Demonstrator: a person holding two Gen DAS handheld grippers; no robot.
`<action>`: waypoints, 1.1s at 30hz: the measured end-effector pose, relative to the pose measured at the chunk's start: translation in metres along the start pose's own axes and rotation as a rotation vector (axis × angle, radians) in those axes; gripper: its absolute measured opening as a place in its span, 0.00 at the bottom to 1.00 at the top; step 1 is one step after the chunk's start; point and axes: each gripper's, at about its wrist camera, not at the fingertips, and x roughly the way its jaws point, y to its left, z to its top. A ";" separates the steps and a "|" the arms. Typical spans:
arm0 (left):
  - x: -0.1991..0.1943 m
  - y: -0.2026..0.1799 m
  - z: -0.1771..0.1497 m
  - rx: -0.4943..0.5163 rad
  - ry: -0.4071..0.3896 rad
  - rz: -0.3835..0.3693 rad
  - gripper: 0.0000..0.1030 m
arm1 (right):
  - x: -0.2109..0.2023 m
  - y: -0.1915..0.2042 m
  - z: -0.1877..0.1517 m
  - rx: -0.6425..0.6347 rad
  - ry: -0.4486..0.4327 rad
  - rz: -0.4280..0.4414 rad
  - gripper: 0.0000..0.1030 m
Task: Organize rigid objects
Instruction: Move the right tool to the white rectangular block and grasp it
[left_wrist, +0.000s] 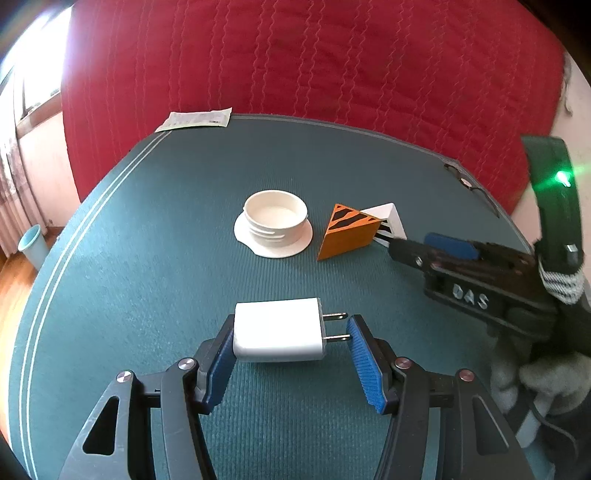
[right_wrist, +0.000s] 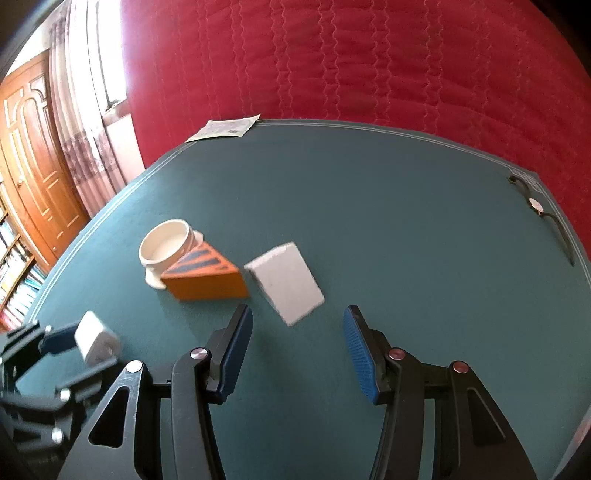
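Observation:
A white wall charger (left_wrist: 277, 334) sits lengthwise between the blue pads of my left gripper (left_wrist: 291, 341), body against the left pad and prongs against the right one; the gripper is shut on it. The right wrist view shows the same charger (right_wrist: 96, 341) in the left gripper (right_wrist: 79, 345) at lower left. My right gripper (right_wrist: 297, 332) stands open with nothing between its fingers, just short of a white wedge block (right_wrist: 286, 282). An orange wedge with black stripes (right_wrist: 207, 277) lies left of it, touching a white round threaded cap (right_wrist: 168, 245). The right gripper (left_wrist: 410, 249) reaches in beside the wedges (left_wrist: 349, 236).
Everything lies on a teal mat (left_wrist: 147, 221) over a round table. A paper slip (left_wrist: 195, 119) lies at the far edge and a wristwatch (right_wrist: 535, 205) at the right edge. A red quilt (left_wrist: 332, 55) fills the background. On the floor to the left stands a blue cup (left_wrist: 33, 245).

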 end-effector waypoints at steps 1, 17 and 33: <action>0.001 0.000 -0.001 -0.001 0.003 -0.002 0.59 | 0.003 0.000 0.003 0.001 0.003 -0.002 0.51; 0.003 -0.002 -0.005 0.015 -0.001 0.001 0.59 | 0.026 0.007 0.024 -0.052 0.032 0.044 0.51; 0.004 -0.002 -0.005 0.021 -0.004 0.007 0.59 | 0.024 0.012 0.021 -0.064 0.029 0.013 0.36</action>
